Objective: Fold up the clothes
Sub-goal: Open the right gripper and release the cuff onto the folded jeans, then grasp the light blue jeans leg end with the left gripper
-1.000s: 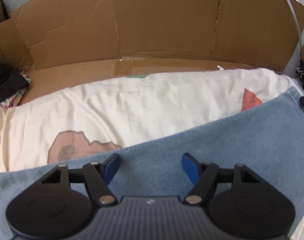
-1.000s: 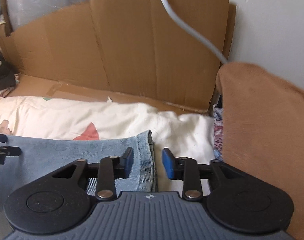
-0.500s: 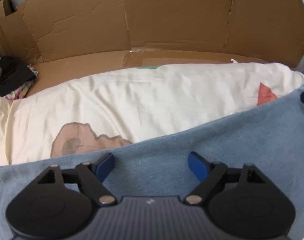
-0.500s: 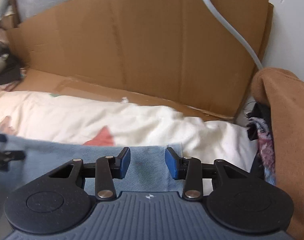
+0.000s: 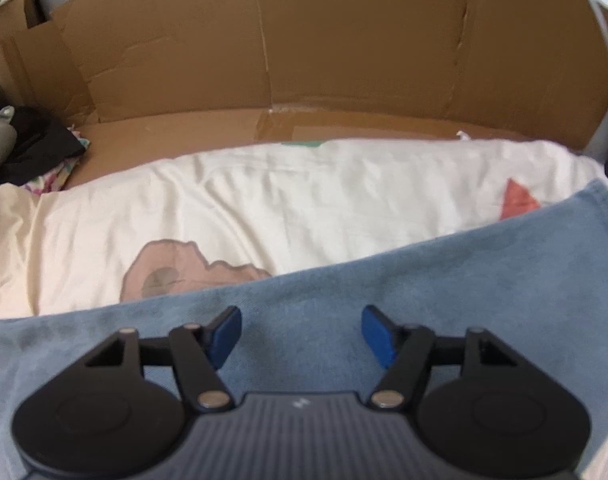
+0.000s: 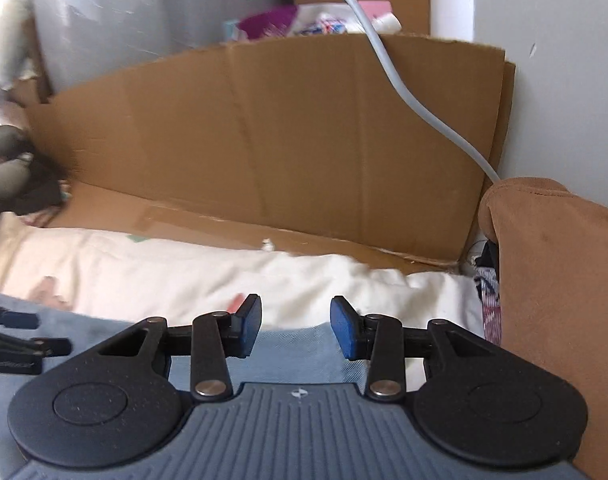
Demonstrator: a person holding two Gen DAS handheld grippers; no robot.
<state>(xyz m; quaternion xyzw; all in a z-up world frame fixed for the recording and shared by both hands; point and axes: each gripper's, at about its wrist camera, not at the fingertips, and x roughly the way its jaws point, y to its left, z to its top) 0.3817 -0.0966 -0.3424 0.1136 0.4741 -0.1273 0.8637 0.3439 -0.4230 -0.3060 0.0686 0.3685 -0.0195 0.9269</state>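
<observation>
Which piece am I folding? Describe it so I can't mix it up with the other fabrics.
Start at the tall cardboard wall; in front of it lies a cream printed sheet. On the sheet's near side lies the blue denim garment, under both grippers. It is the only blue cloth: the sheet is pale with pink shapes, and the brown fabric sits off right.

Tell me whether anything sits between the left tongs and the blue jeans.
Nothing visible does. The left tongs hover right over the blue jeans, their jaws closing with only denim showing in the gap and neither pad pressing on it. The cream sheet and the cardboard lie beyond the jeans, not in the way.
</observation>
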